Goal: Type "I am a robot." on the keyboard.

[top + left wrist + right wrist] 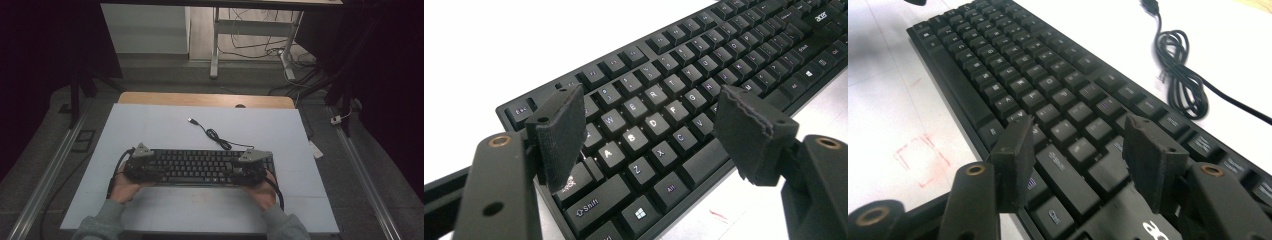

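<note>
Over keyboard (pixel 197 166) ends, both tools agape.

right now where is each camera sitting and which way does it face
High view: above the person's side of the table, looking forward and down at the keyboard; both forearms, hands and grippers show, left gripper, right gripper.
Left gripper view: rides the left gripper, looks along its open fingers over the keyboard's left end.
Right gripper view: rides the right gripper, looks between its open fingers along the keys to the coiled cable.
Shared: all three see the keyboard.
</note>
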Tool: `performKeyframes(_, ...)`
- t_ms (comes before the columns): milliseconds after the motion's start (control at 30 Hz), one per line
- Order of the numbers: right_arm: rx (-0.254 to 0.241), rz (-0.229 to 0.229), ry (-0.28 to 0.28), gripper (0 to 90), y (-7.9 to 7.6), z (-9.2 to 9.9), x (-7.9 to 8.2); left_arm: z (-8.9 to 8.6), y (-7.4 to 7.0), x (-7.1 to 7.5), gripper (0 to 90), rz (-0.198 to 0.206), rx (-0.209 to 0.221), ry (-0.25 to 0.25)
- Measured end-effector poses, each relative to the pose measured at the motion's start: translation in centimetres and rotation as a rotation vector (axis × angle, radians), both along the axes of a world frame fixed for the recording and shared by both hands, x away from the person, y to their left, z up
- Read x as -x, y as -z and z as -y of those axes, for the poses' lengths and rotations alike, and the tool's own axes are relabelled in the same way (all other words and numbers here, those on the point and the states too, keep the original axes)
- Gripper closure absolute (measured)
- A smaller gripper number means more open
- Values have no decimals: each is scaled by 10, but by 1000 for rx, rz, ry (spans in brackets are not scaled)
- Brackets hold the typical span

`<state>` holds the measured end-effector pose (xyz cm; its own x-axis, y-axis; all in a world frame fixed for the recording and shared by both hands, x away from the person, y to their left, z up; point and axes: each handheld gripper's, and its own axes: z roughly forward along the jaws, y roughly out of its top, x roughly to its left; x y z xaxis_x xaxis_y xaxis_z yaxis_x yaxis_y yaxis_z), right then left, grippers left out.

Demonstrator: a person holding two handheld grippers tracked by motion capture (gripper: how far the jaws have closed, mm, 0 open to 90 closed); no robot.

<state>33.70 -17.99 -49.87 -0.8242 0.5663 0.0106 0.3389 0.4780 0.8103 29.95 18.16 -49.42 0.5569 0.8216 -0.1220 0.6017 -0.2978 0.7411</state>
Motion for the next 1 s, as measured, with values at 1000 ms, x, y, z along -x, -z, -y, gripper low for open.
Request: performKeyframes(1000,8,7,31,446,1,13,-1,3,-3,3,380,2,45,42)
